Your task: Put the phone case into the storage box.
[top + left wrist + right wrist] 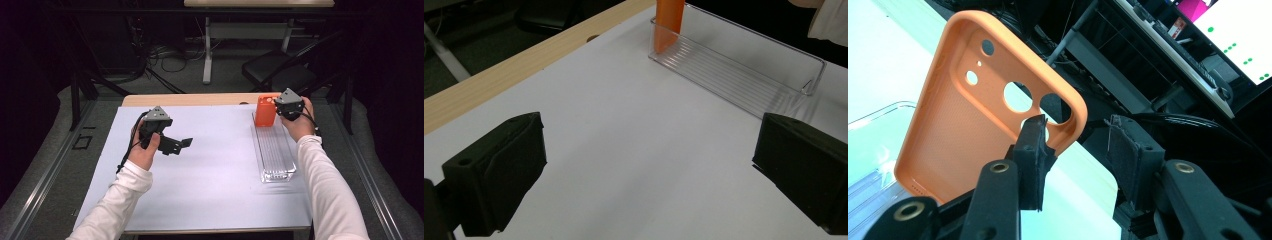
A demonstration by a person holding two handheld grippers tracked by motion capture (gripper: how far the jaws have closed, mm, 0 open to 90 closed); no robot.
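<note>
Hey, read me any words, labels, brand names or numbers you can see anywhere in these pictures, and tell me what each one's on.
No text can be read anywhere.
The orange phone case with camera cut-outs bears no brand or lettering on the side shown.
The clear plastic ribbed tray is unmarked.
The bright monitor screen with green dots and a pink patch behind the table has no legible words; a small red-and-white label beside it is too blurred to read.

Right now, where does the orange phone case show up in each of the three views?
High view: orange phone case upper right, at the clear tray's far end.
Left gripper view: top centre, standing in the tray.
Right gripper view: upper left, before the jaws.
Shared landmark: the tray.
</note>
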